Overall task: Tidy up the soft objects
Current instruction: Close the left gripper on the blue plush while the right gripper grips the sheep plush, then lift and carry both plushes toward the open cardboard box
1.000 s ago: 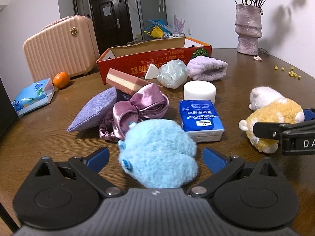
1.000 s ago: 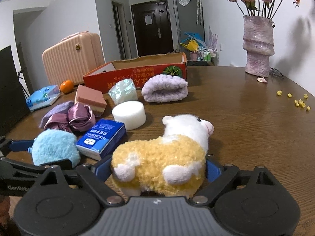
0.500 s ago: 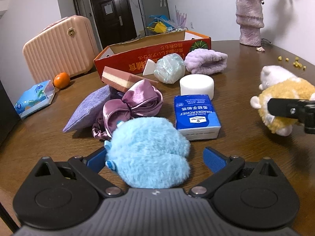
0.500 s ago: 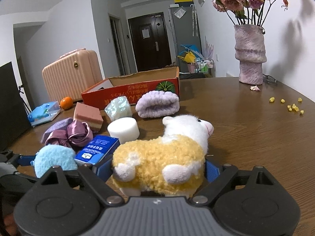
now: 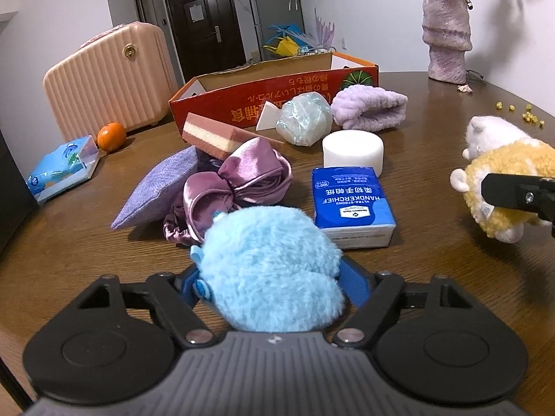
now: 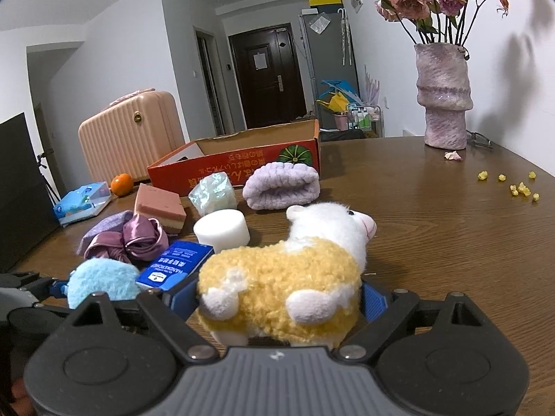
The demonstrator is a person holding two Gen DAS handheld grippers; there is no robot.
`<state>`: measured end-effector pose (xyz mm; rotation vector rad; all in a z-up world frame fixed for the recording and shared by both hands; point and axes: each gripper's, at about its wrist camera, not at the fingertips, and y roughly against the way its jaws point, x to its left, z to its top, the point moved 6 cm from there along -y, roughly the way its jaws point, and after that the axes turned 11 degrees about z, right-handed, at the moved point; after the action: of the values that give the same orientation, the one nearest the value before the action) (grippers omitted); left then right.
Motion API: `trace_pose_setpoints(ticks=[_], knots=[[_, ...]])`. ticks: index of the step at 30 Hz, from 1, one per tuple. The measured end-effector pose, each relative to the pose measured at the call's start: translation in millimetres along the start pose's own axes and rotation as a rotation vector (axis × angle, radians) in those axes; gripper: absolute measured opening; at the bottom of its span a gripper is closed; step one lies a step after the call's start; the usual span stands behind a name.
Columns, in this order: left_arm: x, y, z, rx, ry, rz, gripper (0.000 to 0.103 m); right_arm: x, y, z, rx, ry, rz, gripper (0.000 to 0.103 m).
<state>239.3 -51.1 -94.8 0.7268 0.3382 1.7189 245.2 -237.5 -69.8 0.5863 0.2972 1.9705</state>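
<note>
Right now each gripper has a plush pinned between its 2 blue fingers. The left gripper [image 5: 270, 280] is closed on the blue fluffy toy [image 5: 270, 270], which fills the gap between the fingers and bulges out above them, low over the worktop [image 5: 433, 131]. The right gripper [image 6: 277, 298] is clamped on the yellow sheep toy [image 6: 281, 294], squeezing its woolly body from both sides (its white head points away from the camera, toward the right). In the left wrist view the sheep toy sits well to the right, with a black finger of the right gripper across it.

Just beyond the blue fluffy toy lie a satin scrunchie [image 5: 239, 183] and a lilac pouch [image 5: 159, 183], touching each other, and a blue tissue pack [image 5: 350, 204] beside them. Behind the pack stands a white foam cylinder [image 5: 352, 150]. Farther back are a pink layered sponge [image 5: 215, 135], a crinkly pale-green bundle [image 5: 303, 118] and a rolled lilac towel [image 5: 369, 107], all in front of the open red cardboard box [image 5: 277, 100].
</note>
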Motion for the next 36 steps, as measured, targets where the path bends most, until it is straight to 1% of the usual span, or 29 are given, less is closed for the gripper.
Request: trace_pose_setpoints(ticks=[7,8,9,10,19,23,36], knots=[[-0.6,4.4,1.0,-0.019,0.007,-0.025,0.073,2.1,0.1,0.2,-0.007,0.010,0.003,0.091],[-0.7,5.4,1.3,-0.025,0.009,-0.029,0.071,2.4,0.6,0.3,-0.009,0.013,0.004,0.091],[-0.8,6.6,1.7,-0.030,0.010,-0.031,0.065,3.0,0.8,0.3,-0.012,0.016,0.005,0.091],[-0.5,8.5,2.2,-0.039,0.011,-0.035,0.063,3.4,1.2,0.2,-0.014,0.019,0.006,0.091],[4.6,21.0,3.4,-0.086,0.027,-0.060,0.048,6.0,3.3,-0.5,-0.030,0.041,0.005,0.091],[7.0,27.1,3.6,-0.102,0.032,-0.069,0.046,7.1,3.5,-0.1,-0.037,0.051,0.003,0.091],[18.2,45.7,9.8,-0.165,0.053,-0.077,0.046,17.0,5.5,4.6,-0.056,0.093,-0.012,0.091]])
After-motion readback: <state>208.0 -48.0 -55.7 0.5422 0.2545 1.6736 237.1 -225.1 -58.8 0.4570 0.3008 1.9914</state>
